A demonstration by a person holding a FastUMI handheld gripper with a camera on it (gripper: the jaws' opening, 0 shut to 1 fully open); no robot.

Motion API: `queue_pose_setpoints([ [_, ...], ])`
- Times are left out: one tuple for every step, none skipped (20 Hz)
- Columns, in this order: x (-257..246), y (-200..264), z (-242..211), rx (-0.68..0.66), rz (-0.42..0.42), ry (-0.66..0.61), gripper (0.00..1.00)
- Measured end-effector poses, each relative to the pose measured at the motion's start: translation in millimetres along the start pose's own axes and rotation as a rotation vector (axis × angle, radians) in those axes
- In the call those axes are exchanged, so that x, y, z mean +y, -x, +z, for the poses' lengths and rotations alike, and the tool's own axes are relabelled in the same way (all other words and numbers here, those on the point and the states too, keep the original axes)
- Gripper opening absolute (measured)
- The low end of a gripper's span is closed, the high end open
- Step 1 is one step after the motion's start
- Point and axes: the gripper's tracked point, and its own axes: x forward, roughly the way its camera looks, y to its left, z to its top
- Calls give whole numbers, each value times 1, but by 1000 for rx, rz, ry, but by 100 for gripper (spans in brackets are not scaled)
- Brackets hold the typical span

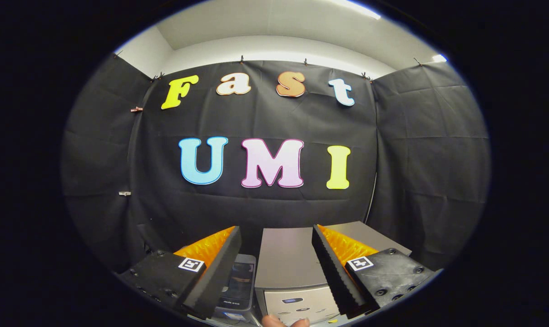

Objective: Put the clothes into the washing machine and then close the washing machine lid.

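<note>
Between the spread, empty fingers of the gripper (274,272) sat a washing machine (287,268) with a smooth, matt, metal-looking grey top; beyond them hung the booth wall (265,122) of matt, creased cloth

The washing machine (289,268) is a small grey-silver box that stands against the black cloth wall, seen between the two spread fingers and a little beyond them. Its flat top is level, and whether this top is the lid I cannot tell. On its pale front panel there is a small dark window and some small marks, too small to make out.
</note>
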Motion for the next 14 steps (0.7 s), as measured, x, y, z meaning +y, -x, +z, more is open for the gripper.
queue_pose_setpoints([
  [0,0,0,0,0,0,98],
  [0,1,0,0,0,2,98],
  [0,1,0,-2,-1,3,98],
  [1,2,0,-3,0,4,98],
  [2,1,0,-4,1,5,98],
  [2,2,1,-6,0,5,98],
  [2,2,1,-6,0,5,98],
  [2,3,1,-5,0,5,98],
  [3,3,0,-5,1,4,98],
  [4,3,0,-4,4,5,98],
  [4,2,-1,-4,4,7,98],
  [5,2,-1,-5,4,9,98],
  [5,2,0,-4,4,11,98],
  [6,2,-1,-4,4,11,98],
])
